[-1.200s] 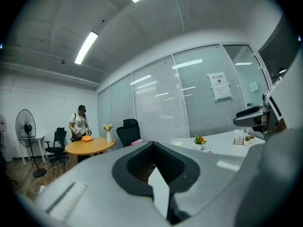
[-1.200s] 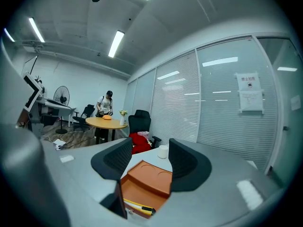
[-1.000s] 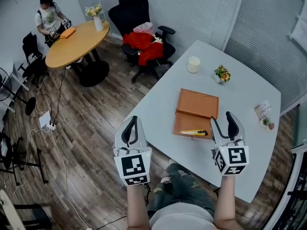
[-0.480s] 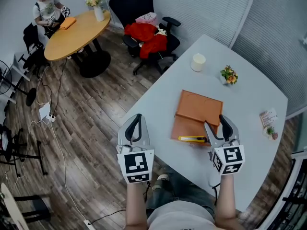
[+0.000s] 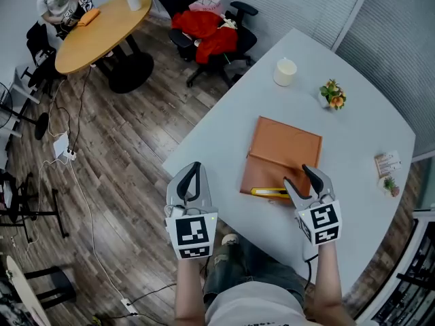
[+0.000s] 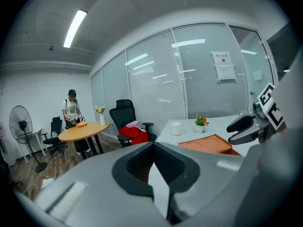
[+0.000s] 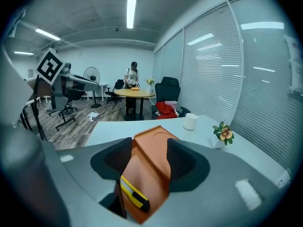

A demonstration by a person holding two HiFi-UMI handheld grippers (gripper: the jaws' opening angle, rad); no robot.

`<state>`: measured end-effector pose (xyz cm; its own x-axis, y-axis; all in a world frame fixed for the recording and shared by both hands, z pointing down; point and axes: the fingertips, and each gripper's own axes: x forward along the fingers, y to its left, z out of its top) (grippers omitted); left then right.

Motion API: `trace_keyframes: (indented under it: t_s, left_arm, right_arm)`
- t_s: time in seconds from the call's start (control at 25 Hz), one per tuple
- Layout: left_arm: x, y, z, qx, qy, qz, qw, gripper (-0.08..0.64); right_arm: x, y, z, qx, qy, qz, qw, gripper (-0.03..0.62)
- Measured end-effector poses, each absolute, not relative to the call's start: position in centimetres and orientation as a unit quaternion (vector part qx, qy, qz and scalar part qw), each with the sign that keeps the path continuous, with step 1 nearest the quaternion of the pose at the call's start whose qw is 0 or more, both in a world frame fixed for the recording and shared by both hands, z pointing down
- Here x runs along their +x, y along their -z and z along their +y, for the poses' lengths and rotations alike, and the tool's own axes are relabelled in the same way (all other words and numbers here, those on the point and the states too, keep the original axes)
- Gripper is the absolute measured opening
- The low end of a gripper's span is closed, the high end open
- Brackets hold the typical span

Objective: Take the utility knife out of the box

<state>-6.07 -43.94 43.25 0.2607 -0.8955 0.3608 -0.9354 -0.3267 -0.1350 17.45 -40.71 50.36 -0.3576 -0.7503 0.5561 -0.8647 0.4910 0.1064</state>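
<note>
The left gripper (image 5: 191, 176) is hanging well left of the box (image 5: 289, 147), jaws pressed together on nothing. The right gripper (image 5: 304, 182) is hovering at the box's near edge, jaws wide apart and empty. I judge it is approaching the utility knife (image 5: 270, 193), which is lying in the box's near half; next it needs to lower and close across the handle.
</note>
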Motion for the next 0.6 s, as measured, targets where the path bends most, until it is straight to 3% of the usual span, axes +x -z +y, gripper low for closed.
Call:
trace_keyframes:
  t_s: [0.6]
  left_arm:
    - [-4.9,-48.8,-44.1,0.796,-0.237,-0.551,0.088,0.0]
  right_arm:
    - [16.4,-56.9,-40.5,0.365,-0.134,-0.849,0.357,0.216]
